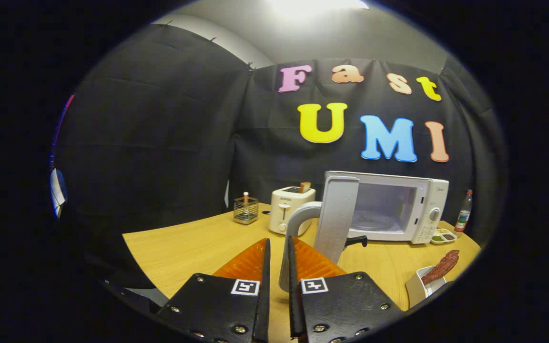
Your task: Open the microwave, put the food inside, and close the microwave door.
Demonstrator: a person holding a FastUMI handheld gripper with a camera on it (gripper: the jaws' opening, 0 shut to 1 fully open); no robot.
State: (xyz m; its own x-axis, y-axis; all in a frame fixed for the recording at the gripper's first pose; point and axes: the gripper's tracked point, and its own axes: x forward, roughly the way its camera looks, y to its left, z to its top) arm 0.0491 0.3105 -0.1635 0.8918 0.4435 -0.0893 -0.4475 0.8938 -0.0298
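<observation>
A white microwave (429, 207) stands at the back of the wooden table (184, 247) with its door (339, 214) swung wide open toward me, edge on. The lit cavity (384, 207) shows a glass turntable and nothing on it. The door's curved white handle (297, 220) runs down between my fingers, and my gripper (278, 243) is shut on it. The food, a reddish-brown sausage (441, 267), lies in a white dish (417, 286) to the right of my fingers, near the table's front edge.
A white toaster (289, 209) with a bread slice in it stands left of the microwave, and a wire basket (246, 210) further left. A bottle (464, 216) and a small sauce tray (443, 236) sit right of the microwave. Bare tabletop lies to the left.
</observation>
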